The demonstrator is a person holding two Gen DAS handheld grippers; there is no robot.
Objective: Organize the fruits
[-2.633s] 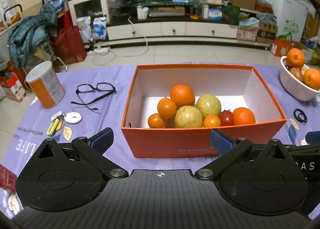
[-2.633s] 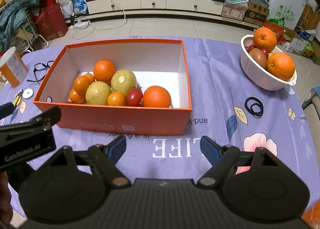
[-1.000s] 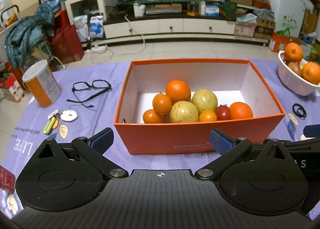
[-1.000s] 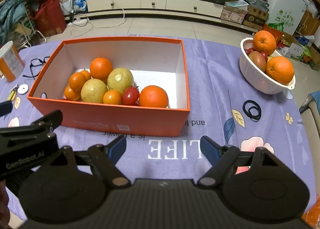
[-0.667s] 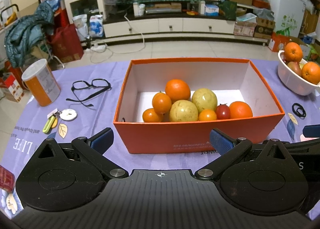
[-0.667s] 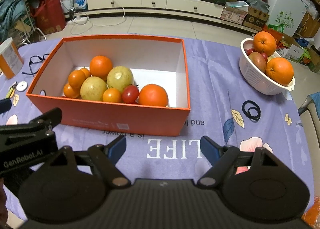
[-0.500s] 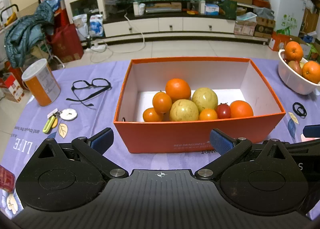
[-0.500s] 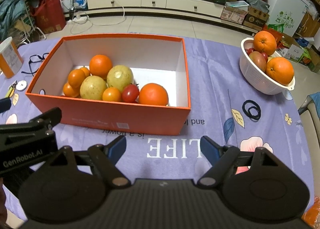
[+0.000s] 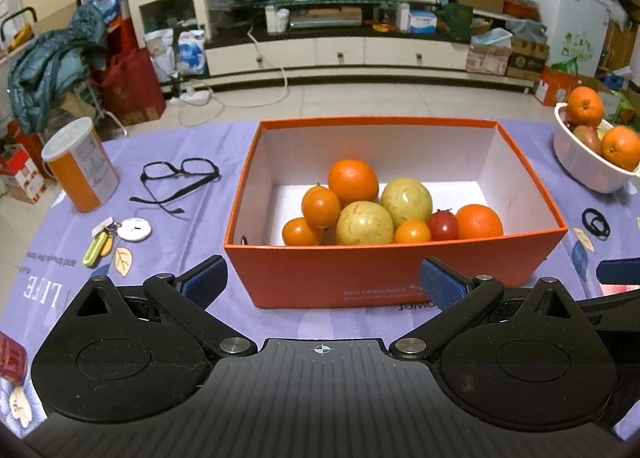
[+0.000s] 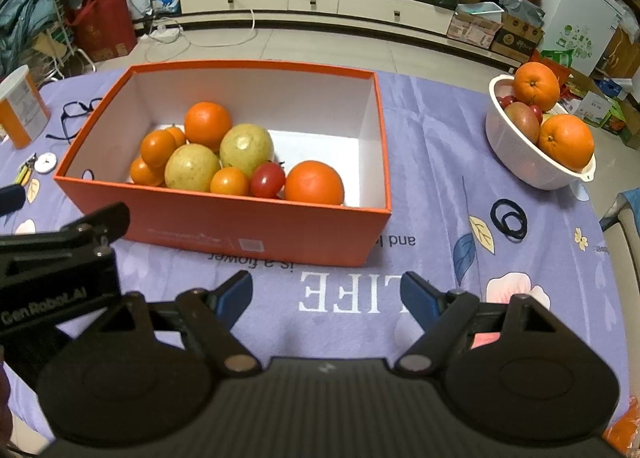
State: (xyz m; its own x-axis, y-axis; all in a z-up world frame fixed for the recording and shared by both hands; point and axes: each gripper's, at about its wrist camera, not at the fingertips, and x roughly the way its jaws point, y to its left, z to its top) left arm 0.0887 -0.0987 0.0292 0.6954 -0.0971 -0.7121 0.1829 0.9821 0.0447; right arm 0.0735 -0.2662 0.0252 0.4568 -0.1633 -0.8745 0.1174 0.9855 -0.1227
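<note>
An orange box (image 9: 392,270) (image 10: 248,230) stands on the purple tablecloth and holds several fruits: oranges, two yellow-green round fruits (image 9: 364,223) and a red tomato (image 9: 443,225) (image 10: 267,179). A white bowl (image 9: 580,165) (image 10: 532,165) at the right holds two oranges (image 10: 536,85), a mango and small red fruits. My left gripper (image 9: 322,282) is open and empty, just in front of the box's near wall. My right gripper (image 10: 326,294) is open and empty, above the cloth in front of the box's right corner.
An orange canister (image 9: 80,165), black glasses (image 9: 176,177), keys with a white tag (image 9: 120,234) lie left of the box. Black hair ties (image 10: 508,217) lie between box and bowl. The left gripper's body (image 10: 60,258) shows at the right view's left edge.
Both grippers stayed open and empty. The views drifted slightly; the box sits a little further left in the left wrist view than 2.6 s ago. Fruits have not moved.
</note>
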